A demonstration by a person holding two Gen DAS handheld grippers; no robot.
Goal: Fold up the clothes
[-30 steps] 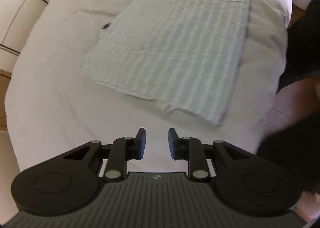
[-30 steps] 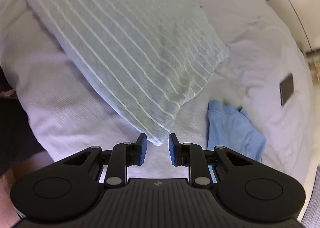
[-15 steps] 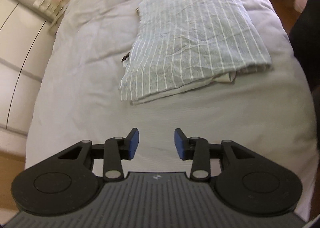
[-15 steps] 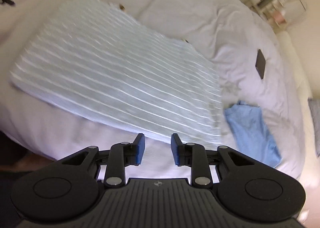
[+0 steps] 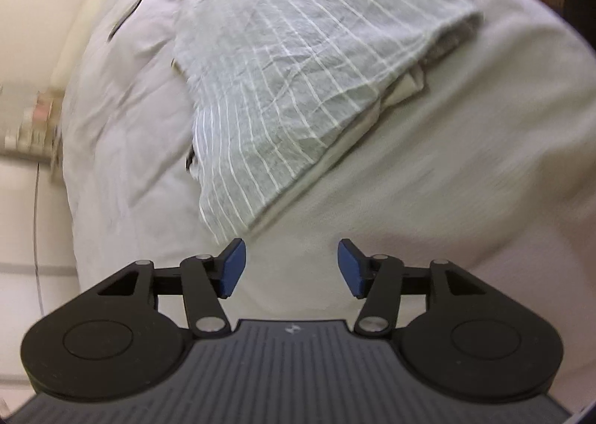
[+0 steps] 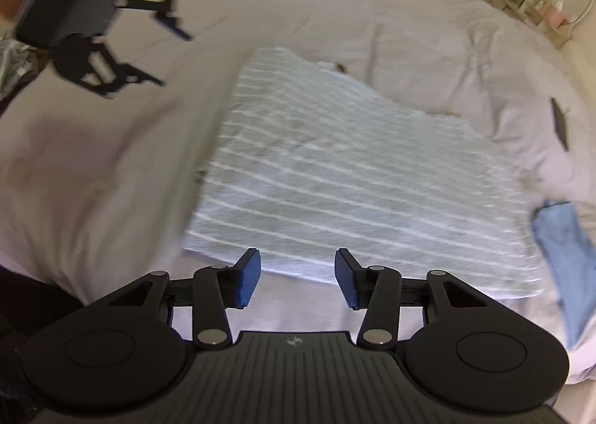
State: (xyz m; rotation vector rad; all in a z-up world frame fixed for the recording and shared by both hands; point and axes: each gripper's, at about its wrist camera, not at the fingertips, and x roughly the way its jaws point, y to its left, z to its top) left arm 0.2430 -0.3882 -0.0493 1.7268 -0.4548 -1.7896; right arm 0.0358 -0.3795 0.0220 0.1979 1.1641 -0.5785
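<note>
Striped garment lies folded on the bed, ahead of both claws. Left gripper and right gripper gape wide, empty. Any further fold wants both near corners pinched evenly.

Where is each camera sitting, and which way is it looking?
Left wrist view: sits on the left gripper, looking along its open fingers at a corner of the striped garment on the bed; a blurred hand shows top right.
Right wrist view: sits on the right gripper, looking across the garment's near edge; the left gripper shows top left, in the person's hand.
Both see the striped garment, the bed and the blue cloth.
</note>
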